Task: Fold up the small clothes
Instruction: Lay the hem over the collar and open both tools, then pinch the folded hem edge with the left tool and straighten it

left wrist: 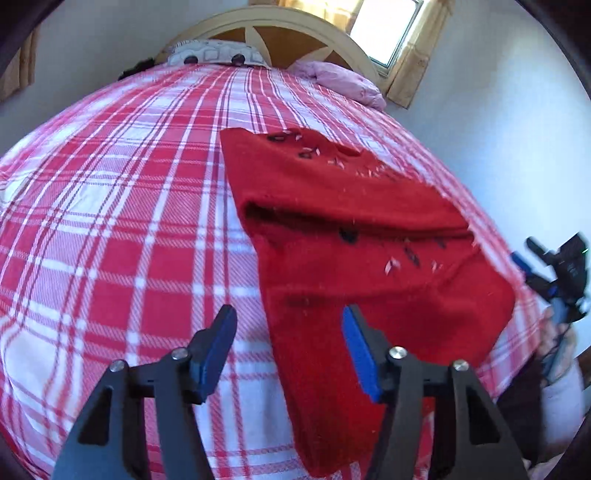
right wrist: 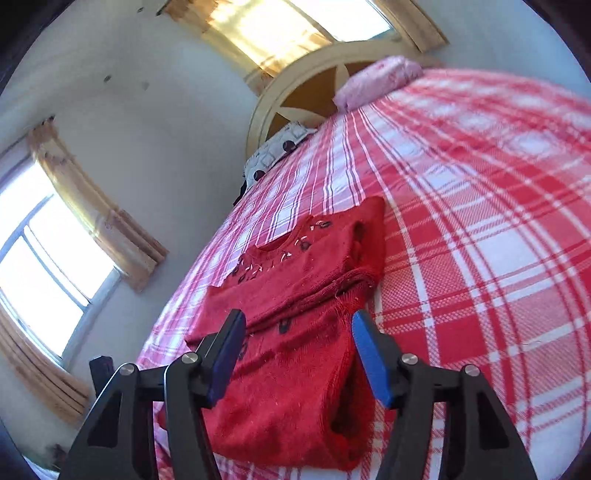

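A small red knitted sweater with dark and pale beads near its neck lies on the red-and-white plaid bedspread, partly folded with a sleeve laid across its body. My left gripper is open and empty, hovering above the sweater's near left edge. In the right wrist view the same sweater lies below my right gripper, which is open and empty above its lower part. The right gripper also shows in the left wrist view past the sweater's right side.
A pink pillow and a patterned pillow lie against the arched wooden headboard. The bed's left edge falls away toward a wall with curtained windows. Plaid bedspread stretches to the sweater's right.
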